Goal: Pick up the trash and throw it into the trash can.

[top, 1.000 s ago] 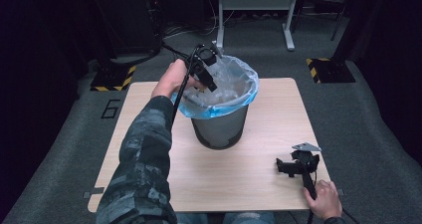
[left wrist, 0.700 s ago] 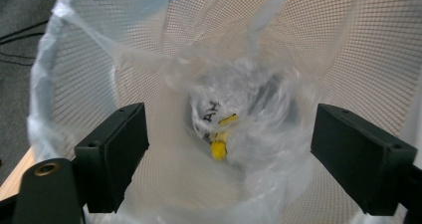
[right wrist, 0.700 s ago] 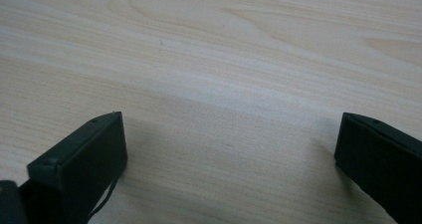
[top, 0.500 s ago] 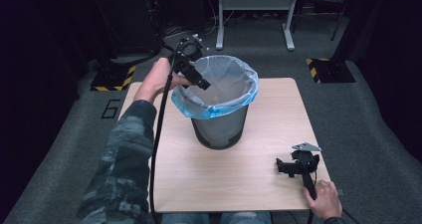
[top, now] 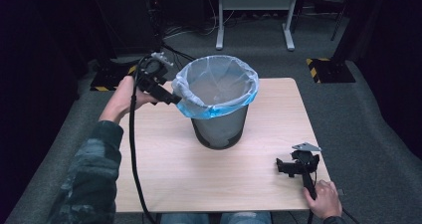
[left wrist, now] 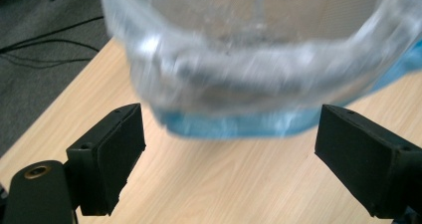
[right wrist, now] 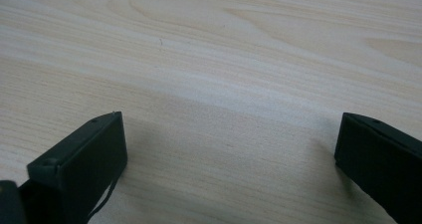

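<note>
A dark mesh bin (top: 219, 127) stands mid-table, lined with a translucent blue-white plastic bag (top: 217, 84) folded over its rim. My left gripper (top: 171, 98) is held at the bin's left side, its tips close to the bag's folded edge. In the left gripper view the jaws stand wide apart with the bag's rim (left wrist: 239, 79) just ahead of them and nothing between them. My right gripper (top: 288, 165) rests low at the table's front right corner, held by a hand. Its jaws are spread over bare wood (right wrist: 219, 94).
The light wooden table (top: 164, 169) has free surface in front of and beside the bin. A black cable (top: 133, 149) trails from the left gripper across the table's left part. Grey carpet, cables and metal stand legs (top: 254, 20) lie beyond the far edge.
My left gripper has moved from over the bin's near-left rim outward and down to its left side. The right gripper has stayed still.
</note>
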